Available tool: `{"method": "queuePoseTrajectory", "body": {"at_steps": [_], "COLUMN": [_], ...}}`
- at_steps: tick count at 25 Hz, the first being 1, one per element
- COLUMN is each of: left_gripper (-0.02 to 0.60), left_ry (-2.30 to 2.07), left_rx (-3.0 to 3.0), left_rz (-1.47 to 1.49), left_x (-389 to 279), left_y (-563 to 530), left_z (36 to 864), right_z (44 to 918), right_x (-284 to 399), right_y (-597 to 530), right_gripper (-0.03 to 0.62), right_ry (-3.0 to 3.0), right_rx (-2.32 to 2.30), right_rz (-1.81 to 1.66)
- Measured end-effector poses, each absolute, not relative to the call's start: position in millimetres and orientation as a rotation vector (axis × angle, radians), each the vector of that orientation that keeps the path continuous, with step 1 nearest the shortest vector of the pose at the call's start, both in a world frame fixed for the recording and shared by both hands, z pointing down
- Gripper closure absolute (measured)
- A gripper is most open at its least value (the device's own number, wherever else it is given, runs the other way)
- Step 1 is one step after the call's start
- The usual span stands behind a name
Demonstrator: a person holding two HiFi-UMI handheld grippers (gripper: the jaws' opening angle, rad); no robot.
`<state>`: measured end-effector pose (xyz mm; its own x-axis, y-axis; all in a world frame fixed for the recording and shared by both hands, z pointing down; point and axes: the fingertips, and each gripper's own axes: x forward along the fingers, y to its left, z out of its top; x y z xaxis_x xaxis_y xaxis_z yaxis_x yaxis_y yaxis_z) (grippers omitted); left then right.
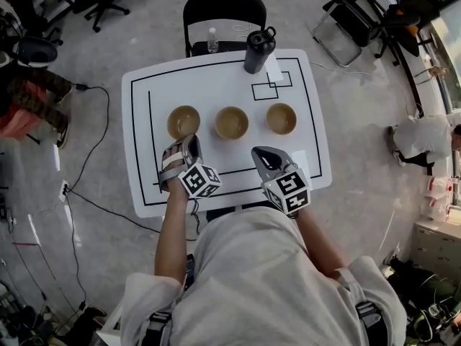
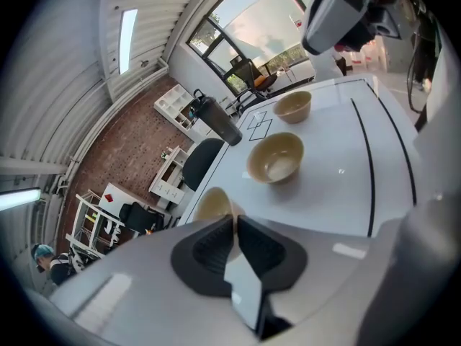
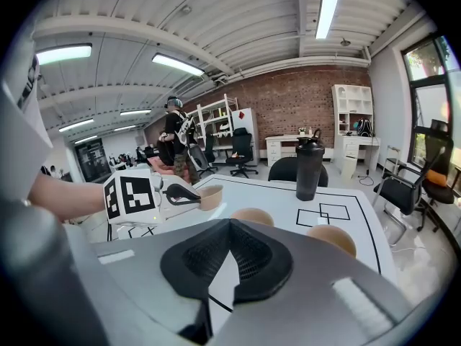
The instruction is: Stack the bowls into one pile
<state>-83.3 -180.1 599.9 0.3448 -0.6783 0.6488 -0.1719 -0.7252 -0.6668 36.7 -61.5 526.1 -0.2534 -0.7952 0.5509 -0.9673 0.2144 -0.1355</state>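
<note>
A concrete-floored workroom with a brick back wall surrounds a white desk (image 1: 144, 186) marked with black lines. A black chair (image 1: 223, 9) stands at its far edge. On the far side of the desk a black shaker bottle (image 1: 258, 50) stands upright, beside two small outlined squares.

Three tan bowls sit upright in a row across the middle of the desk, apart from one another and unstacked: the left bowl (image 1: 184, 121), the middle bowl (image 1: 231, 122) and the right bowl (image 1: 281, 118).

The left claw (image 1: 190, 144) reaches to the near rim of the left bowl. Its jaws are drawn almost together, with only a thin slit between them, and the bowl's rim runs into that slit — it looks pinched on the rim while the bowl rests on the desk. The right claw (image 1: 259, 154) hangs over the near part of the desk, short of the middle and right bowls, its jaws closed tip to tip on nothing.
</note>
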Motion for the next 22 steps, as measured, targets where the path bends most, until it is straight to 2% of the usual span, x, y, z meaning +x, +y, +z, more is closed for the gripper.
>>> {"method": "queuePoseTrajectory", "body": {"at_steps": [22], "left_gripper": [0.560], "left_ry": [0.639], "left_rx": [-2.158], "left_rz": [-1.245], "left_x": [-25.3], "left_y": [-157.2], "left_z": [578.0], "right_z": [525.1], "right_x": [63.8], "right_y": [-42.3], "right_gripper": [0.594], "right_ry": [-2.092], "right_rx": [1.723], "right_rz": [0.682]}}
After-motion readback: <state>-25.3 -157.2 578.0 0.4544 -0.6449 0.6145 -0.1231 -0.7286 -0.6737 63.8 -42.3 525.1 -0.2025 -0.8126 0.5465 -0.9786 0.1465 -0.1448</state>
